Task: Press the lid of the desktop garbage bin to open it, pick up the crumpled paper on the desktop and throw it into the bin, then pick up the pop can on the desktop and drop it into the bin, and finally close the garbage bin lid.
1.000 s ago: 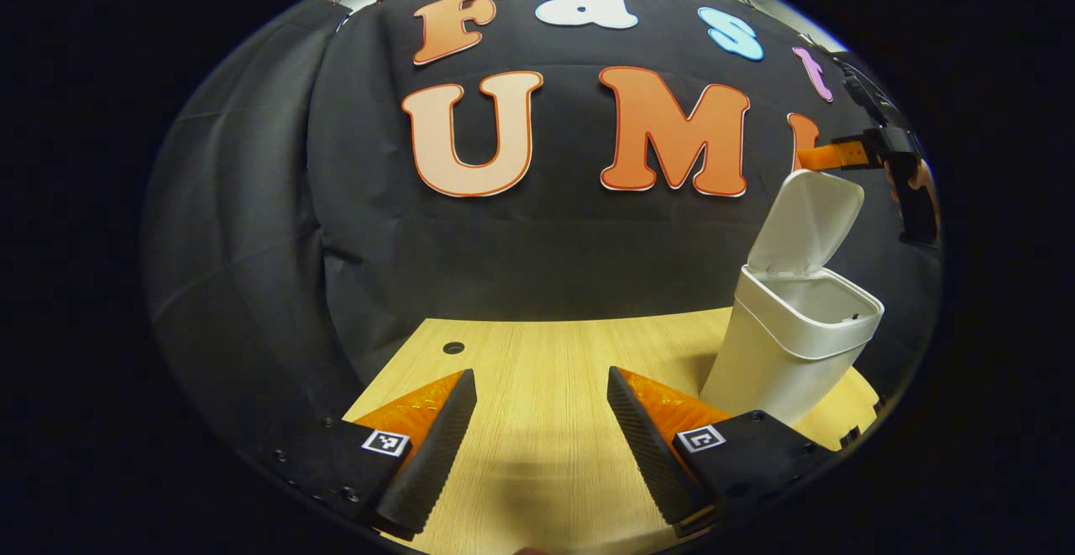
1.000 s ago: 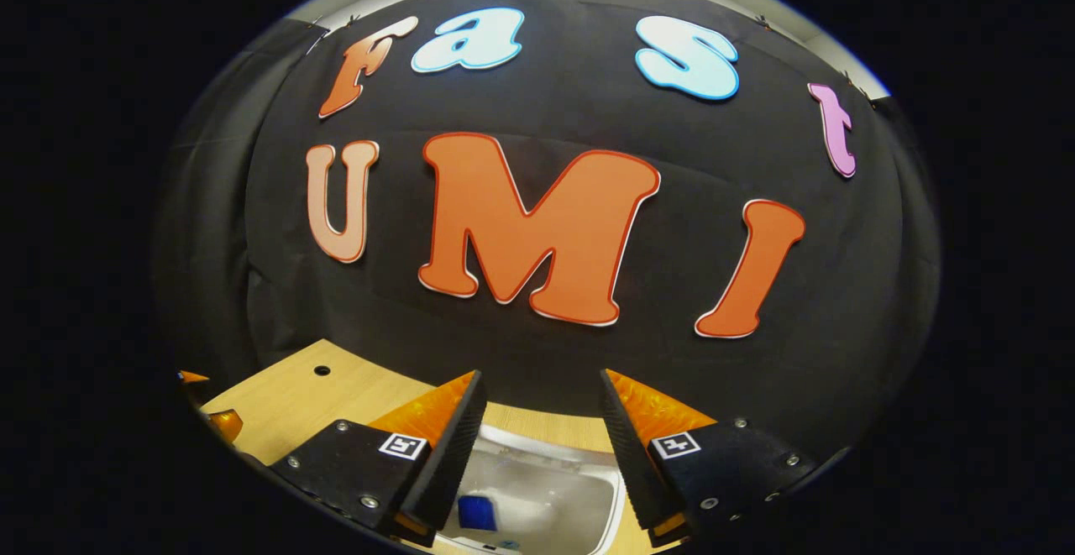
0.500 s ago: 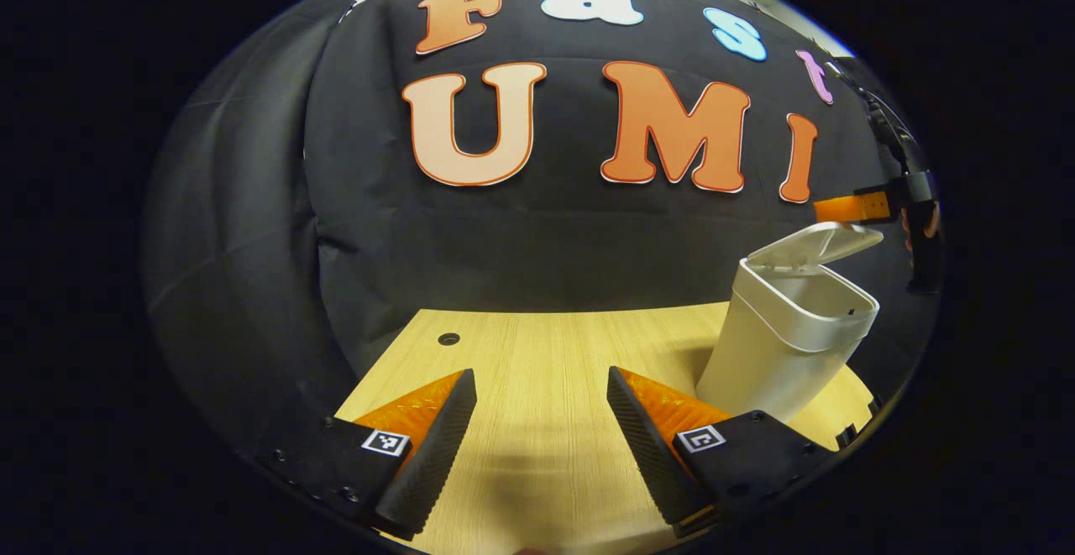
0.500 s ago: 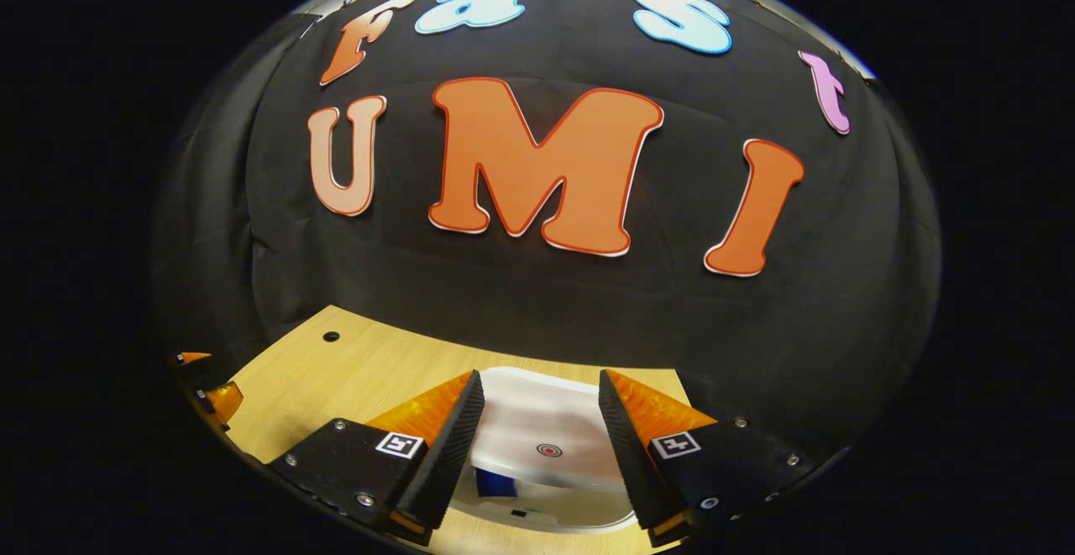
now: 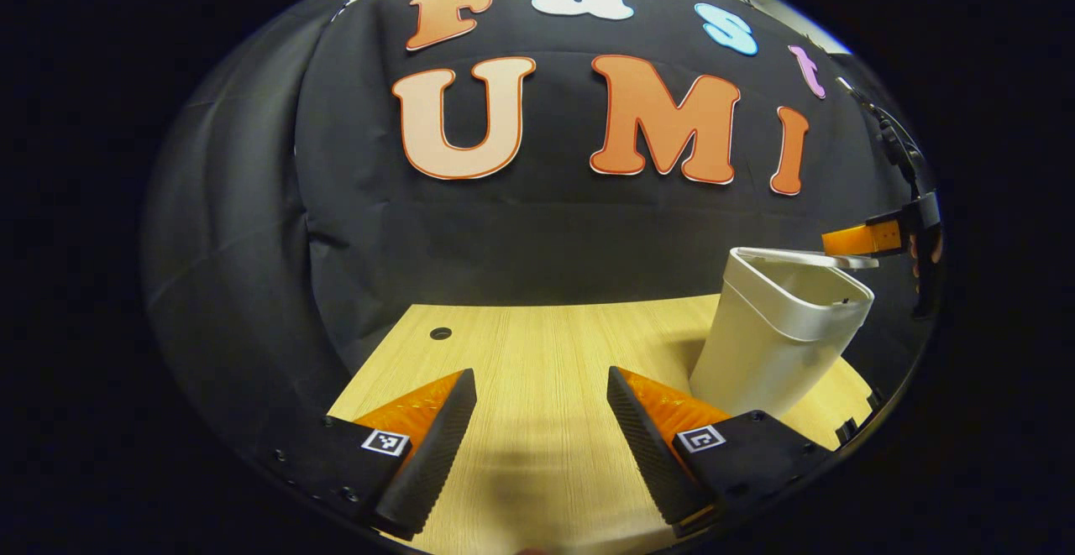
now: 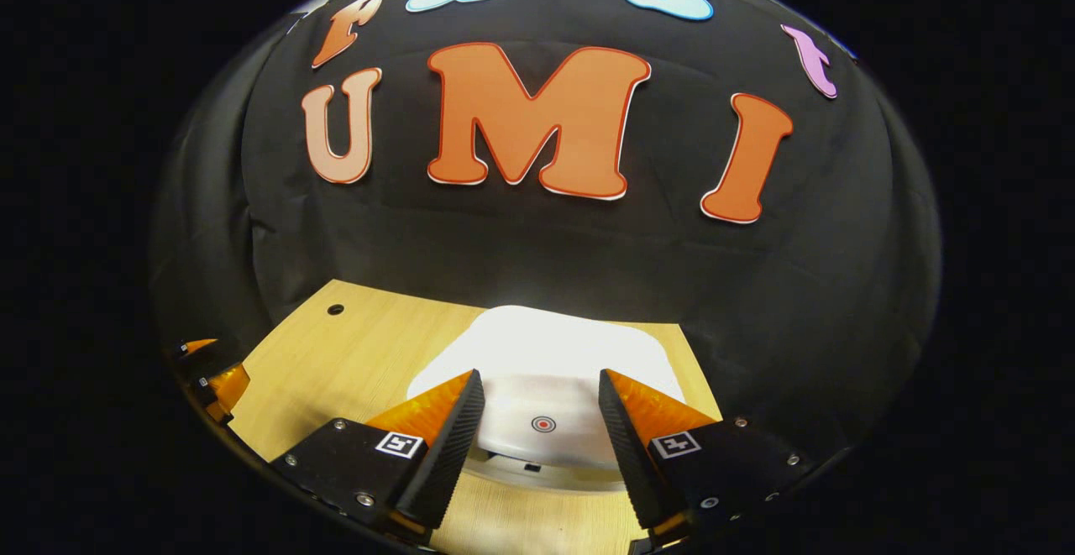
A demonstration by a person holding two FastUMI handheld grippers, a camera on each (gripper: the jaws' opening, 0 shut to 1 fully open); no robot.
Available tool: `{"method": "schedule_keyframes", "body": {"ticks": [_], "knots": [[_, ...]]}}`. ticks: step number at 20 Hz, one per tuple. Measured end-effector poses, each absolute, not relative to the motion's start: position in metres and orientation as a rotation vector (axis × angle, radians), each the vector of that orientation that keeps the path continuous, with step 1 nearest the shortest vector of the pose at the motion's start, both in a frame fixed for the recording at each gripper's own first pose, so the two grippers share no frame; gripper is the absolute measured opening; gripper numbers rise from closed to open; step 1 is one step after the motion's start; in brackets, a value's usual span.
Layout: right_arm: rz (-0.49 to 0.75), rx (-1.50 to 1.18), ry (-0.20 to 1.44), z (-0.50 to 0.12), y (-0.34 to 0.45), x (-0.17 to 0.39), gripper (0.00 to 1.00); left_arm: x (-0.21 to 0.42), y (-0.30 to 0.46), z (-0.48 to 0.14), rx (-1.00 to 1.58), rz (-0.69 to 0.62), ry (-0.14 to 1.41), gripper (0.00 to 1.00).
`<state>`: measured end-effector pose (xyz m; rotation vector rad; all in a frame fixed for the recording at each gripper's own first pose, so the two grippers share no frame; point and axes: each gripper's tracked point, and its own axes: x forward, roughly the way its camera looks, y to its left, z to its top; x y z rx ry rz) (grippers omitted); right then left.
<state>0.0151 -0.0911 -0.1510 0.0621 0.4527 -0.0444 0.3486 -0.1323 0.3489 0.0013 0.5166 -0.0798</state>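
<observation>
Your left gripper (image 5: 542, 437) hangs low over the light wooden table (image 5: 537, 345). Its two fingers are spread wide apart and nothing sits between them. To its right stands the small white plastic garbage bin (image 5: 773, 345) on the table. The bin's white lid (image 5: 806, 257) is almost down, but at the front edge you can see a thin gap between the lid and the rim.

Your right gripper (image 6: 537, 446) is above the bin and looks down on the lid (image 6: 546, 353). Its fingers are spread too, and they hold nothing. Between them you see the small red round mark (image 6: 543, 425) on top of the lid. From the left gripper view, the right gripper (image 5: 865, 240) sits just over the far edge of the lid, very close to it. You cannot tell if it touches. A hand (image 5: 924, 257) holds it from behind.

A small round hole (image 5: 440, 333) is in the far left part of the table. At the left edge of the right gripper view you see a bit of your left gripper (image 6: 210, 374).
</observation>
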Motion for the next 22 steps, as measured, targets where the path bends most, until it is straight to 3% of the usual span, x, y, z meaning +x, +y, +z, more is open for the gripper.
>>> {"method": "schedule_keyframes", "body": {"ticks": [2,3,10,20,21,22], "knots": [[-0.032,0.057,0.487,-0.160,-0.087,0.008,0.84,0.347,-0.132,0.346,-0.001,-0.080,0.523,0.95],[-0.029,0.054,0.503,-0.162,-0.085,0.007,0.84,0.345,-0.132,0.345,0.004,-0.079,0.524,1.00],[-0.004,0.120,0.597,-0.181,-0.072,-0.003,0.83,0.344,-0.130,0.345,0.024,-0.082,0.522,1.00],[-0.051,0.127,0.577,-0.182,-0.067,-0.007,0.56,0.343,-0.131,0.345,0.050,-0.090,0.529,1.00],[-0.042,0.144,0.577,-0.182,-0.066,-0.006,0.57,0.343,-0.129,0.345,0.056,-0.089,0.531,0.96],[-0.038,0.161,0.578,-0.182,-0.066,-0.007,0.54,0.345,-0.129,0.346,0.059,-0.088,0.531,1.00]]}}
